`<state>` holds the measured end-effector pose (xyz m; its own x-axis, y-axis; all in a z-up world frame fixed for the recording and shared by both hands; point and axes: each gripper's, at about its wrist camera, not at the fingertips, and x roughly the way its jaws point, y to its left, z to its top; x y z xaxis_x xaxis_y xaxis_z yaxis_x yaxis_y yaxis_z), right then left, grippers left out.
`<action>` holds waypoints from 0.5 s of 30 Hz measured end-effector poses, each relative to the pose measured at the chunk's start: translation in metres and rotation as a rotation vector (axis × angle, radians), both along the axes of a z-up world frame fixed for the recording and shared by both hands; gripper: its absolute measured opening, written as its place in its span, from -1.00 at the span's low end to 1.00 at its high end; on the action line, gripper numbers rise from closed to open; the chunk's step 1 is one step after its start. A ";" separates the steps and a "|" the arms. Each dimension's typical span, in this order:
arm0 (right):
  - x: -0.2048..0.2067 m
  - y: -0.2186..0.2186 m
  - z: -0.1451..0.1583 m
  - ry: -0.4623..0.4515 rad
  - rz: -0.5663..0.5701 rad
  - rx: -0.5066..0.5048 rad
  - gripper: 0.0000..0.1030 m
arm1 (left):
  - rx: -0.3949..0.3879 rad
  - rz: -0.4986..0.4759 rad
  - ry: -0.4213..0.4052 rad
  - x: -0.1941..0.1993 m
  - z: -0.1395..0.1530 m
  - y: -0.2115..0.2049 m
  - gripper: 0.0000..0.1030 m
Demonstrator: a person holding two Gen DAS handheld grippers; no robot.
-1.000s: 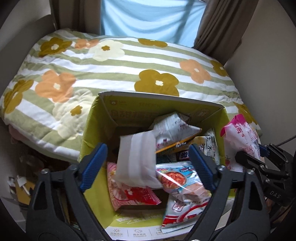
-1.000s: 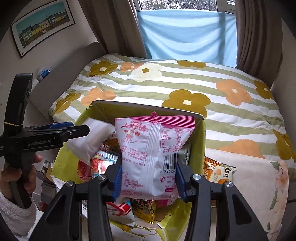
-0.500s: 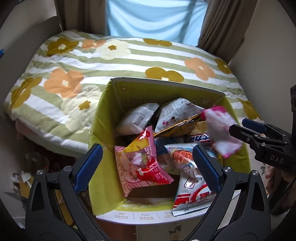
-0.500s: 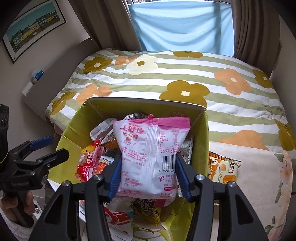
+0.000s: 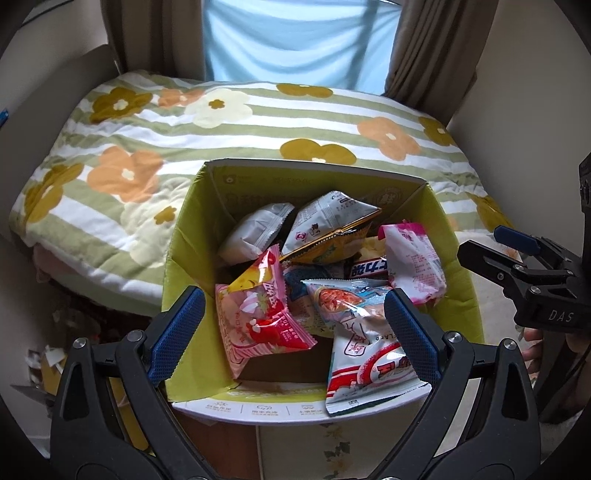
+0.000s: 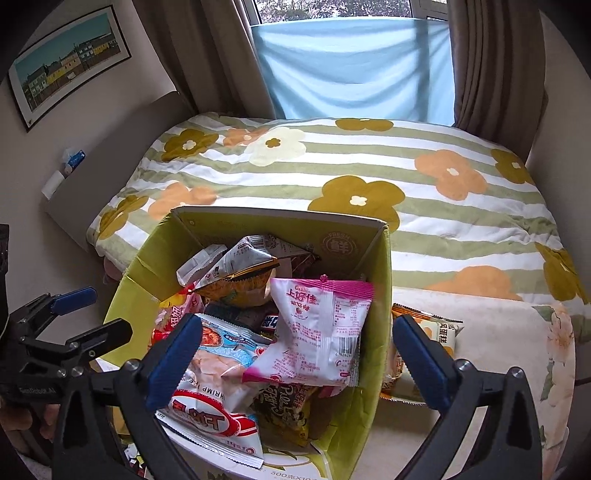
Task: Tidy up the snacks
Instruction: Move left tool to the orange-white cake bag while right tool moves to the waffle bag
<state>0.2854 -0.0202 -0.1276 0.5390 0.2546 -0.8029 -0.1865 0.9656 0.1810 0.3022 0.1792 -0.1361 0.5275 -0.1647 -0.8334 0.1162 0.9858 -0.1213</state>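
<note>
Right tool (image 6: 297, 354): now wide, empty | pink packet (image 6: 317, 332) released, lying in box (image 6: 373, 321) ahead | left tool (image 5: 291, 332): wide | packet stowed; orange packet (image 6: 424, 332) right of box remains.

A: Daylight is coming through the window (image 6: 354, 7) at the back and glowing through the blue cloth (image 6: 358, 70), so the bedspread (image 6: 369, 162) is looking bright, nearly washed out.

B: And the box (image 5: 192, 236)?

A: Its inside is sitting in soft shadow, with glare glinting off the shiny snack wrappers (image 5: 354, 306).

B: Any blur?

A: Focus is holding sharp. Fisheye bending is curving every edge, and the corners are falling off into black.
</note>
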 end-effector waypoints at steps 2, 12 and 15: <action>-0.004 -0.005 0.004 -0.009 -0.018 0.000 0.99 | -0.009 -0.011 -0.001 -0.001 0.000 -0.005 0.89; -0.034 -0.055 0.020 -0.063 -0.113 -0.084 0.99 | -0.061 -0.095 -0.011 -0.008 -0.002 -0.046 0.89; -0.045 -0.076 0.027 -0.099 -0.134 -0.090 0.99 | -0.049 -0.115 -0.020 -0.013 0.003 -0.064 0.89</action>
